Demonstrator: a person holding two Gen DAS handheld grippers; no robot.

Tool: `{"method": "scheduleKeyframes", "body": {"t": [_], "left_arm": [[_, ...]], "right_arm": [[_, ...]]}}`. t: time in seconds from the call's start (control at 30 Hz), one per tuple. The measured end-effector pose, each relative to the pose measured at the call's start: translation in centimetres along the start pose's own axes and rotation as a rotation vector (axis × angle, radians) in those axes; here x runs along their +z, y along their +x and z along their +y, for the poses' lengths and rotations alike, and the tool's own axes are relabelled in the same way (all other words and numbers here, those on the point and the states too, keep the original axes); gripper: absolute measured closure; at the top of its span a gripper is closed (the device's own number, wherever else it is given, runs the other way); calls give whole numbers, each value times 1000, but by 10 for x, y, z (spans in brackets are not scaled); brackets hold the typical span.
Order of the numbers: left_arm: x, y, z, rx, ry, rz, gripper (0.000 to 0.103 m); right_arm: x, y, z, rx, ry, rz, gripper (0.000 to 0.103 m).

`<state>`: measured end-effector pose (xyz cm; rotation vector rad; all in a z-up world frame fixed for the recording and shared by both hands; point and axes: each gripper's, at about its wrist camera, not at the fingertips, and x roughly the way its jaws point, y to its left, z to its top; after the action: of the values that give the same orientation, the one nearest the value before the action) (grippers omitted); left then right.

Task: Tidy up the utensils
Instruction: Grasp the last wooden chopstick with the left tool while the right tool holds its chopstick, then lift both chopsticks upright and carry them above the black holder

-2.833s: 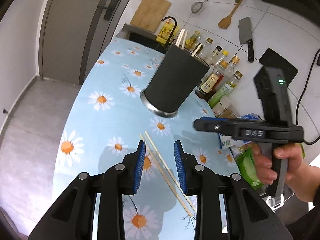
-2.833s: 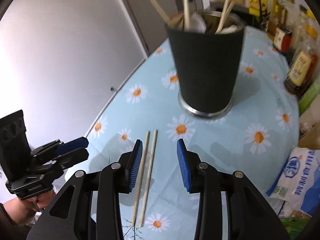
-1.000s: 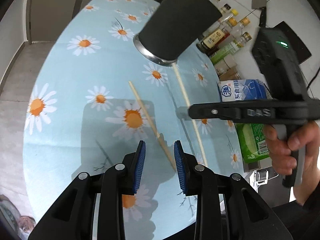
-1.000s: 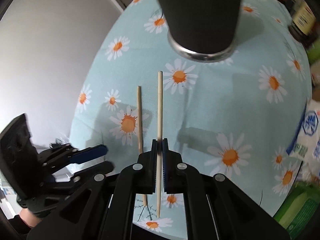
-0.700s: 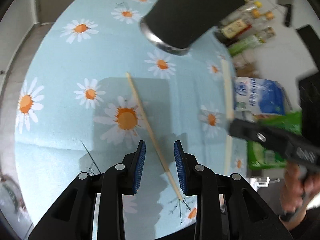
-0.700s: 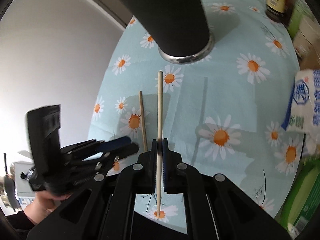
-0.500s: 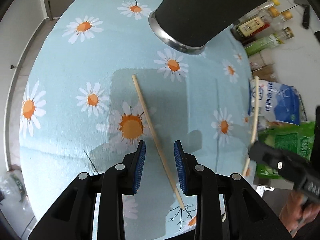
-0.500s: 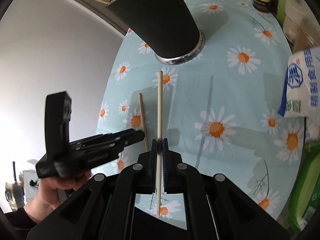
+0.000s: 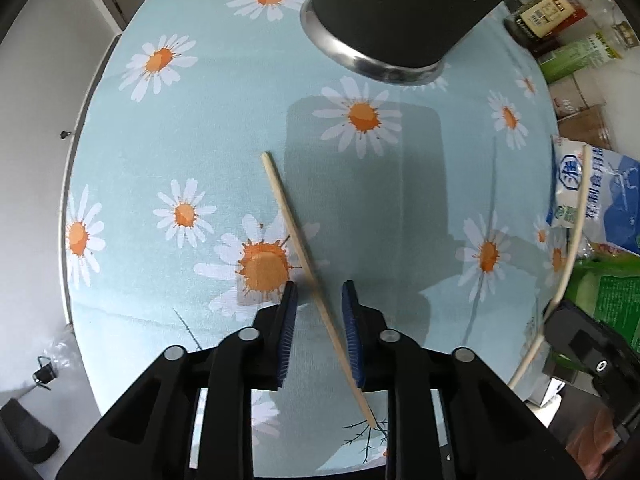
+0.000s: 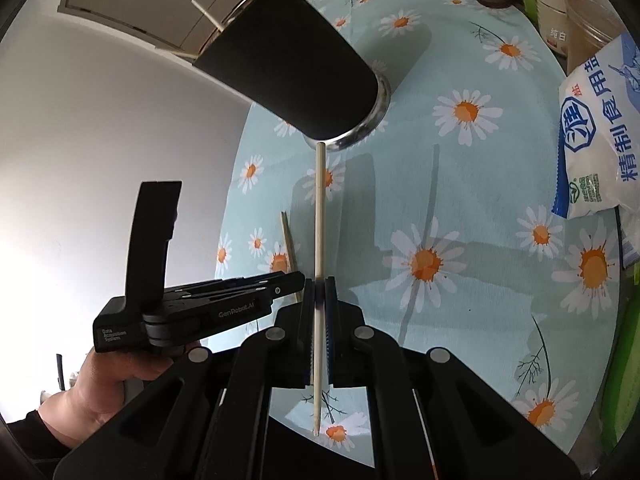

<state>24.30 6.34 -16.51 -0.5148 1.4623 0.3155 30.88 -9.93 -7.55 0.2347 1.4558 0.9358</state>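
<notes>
Left wrist view: the left tool (image 9: 317,294) is hovering with its jaws apart, straddling the loose chopstick (image 9: 308,256) lying diagonally on the surface (image 9: 168,168). To grip well, it should be lowering squarely and closing near the stick's middle (a slanted stick can roll away). The dark utensil holder (image 9: 404,12) is standing beyond, with bottles (image 9: 552,12) behind it.

Right wrist view: the right tool (image 10: 319,288) is clamping the held chopstick (image 10: 320,216), its tip pointing toward the holder's base. The daisy-printed cloth is covering the surface, a salt bag (image 10: 596,128) is lying at the right, and a pale wall is rising at the left.
</notes>
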Motion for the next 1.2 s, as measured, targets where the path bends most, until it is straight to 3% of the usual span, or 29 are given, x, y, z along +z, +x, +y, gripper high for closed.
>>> {"method": "scheduleKeyframes", "body": {"t": [0.23,0.73,1.2], "left_arm": [[-1,2,2,21,-23,-27,97],[-21,-5,31,-60,-33,-78,100],[-45,-47,57,-177,-23,-224,100]], "right_arm": [[4,1,-3,-2,-6,6,97],[9,15,-1,-53,-43,45,97],[17,20,14,-97,-121,52,97]]}}
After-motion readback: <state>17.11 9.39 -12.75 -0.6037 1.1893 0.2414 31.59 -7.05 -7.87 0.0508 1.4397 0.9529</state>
